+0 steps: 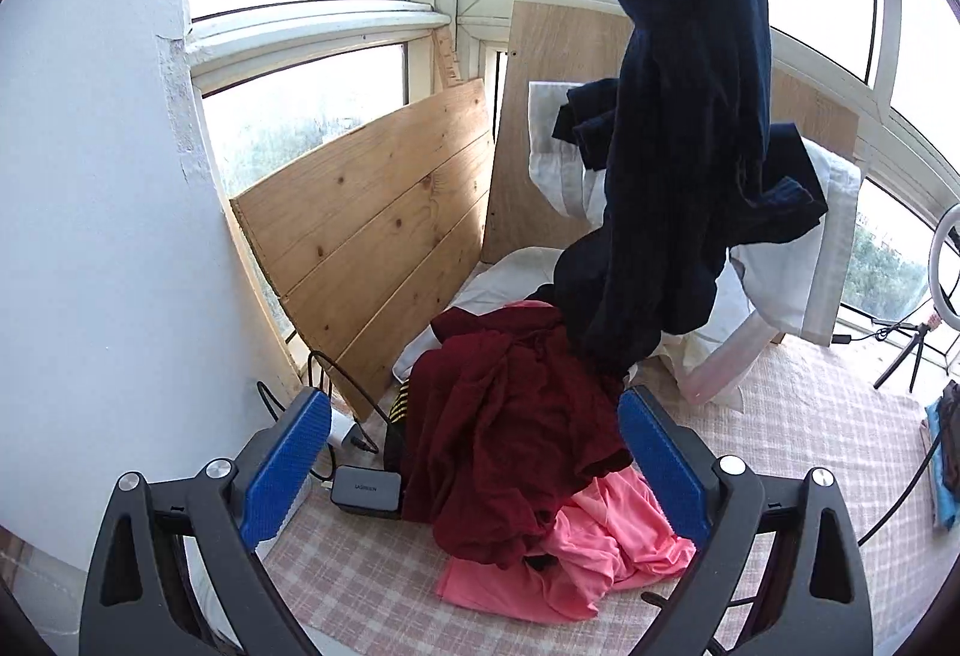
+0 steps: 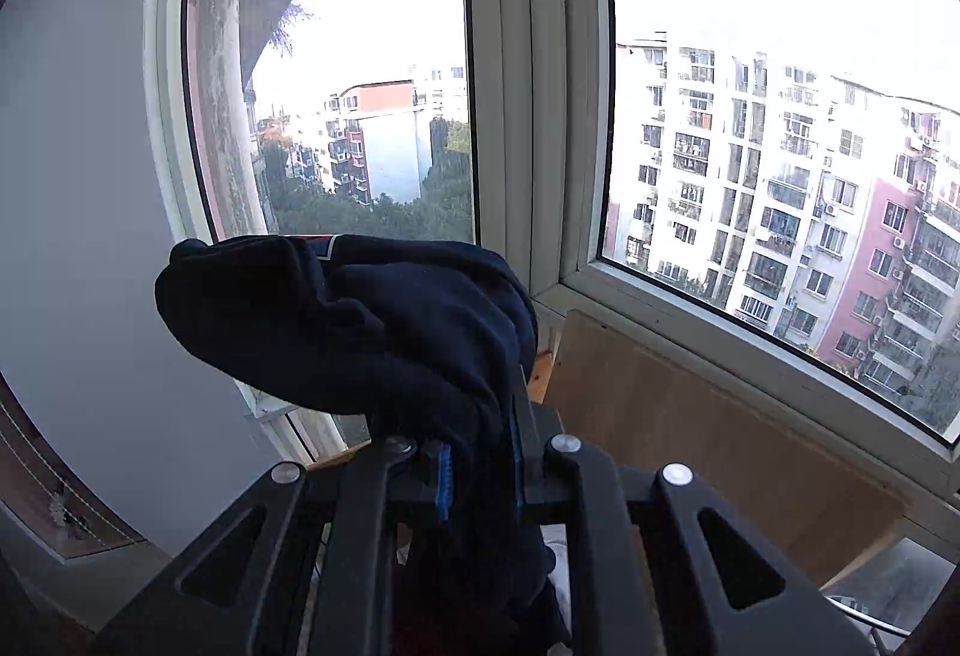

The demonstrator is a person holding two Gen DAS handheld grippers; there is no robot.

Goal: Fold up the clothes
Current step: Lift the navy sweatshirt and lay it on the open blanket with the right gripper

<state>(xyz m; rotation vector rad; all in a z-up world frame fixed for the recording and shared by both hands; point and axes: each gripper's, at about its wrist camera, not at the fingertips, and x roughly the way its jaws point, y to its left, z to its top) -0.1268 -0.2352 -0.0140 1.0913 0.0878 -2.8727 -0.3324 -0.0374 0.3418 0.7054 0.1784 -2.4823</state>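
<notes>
While the right gripper [image 2: 480, 467] pinches the navy garment [image 1: 678, 128] hanging lengthwise, its loose bottom dangles just beyond the wide-open, empty left gripper [image 1: 474, 452], the nearer one.

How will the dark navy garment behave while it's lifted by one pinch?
Likely very floppy: the dark navy garment hangs in a long twisted column from above. Probably bunches rather than spreads, as it wads over the right gripper. Its tail may drag the maroon garment it reaches.
</notes>
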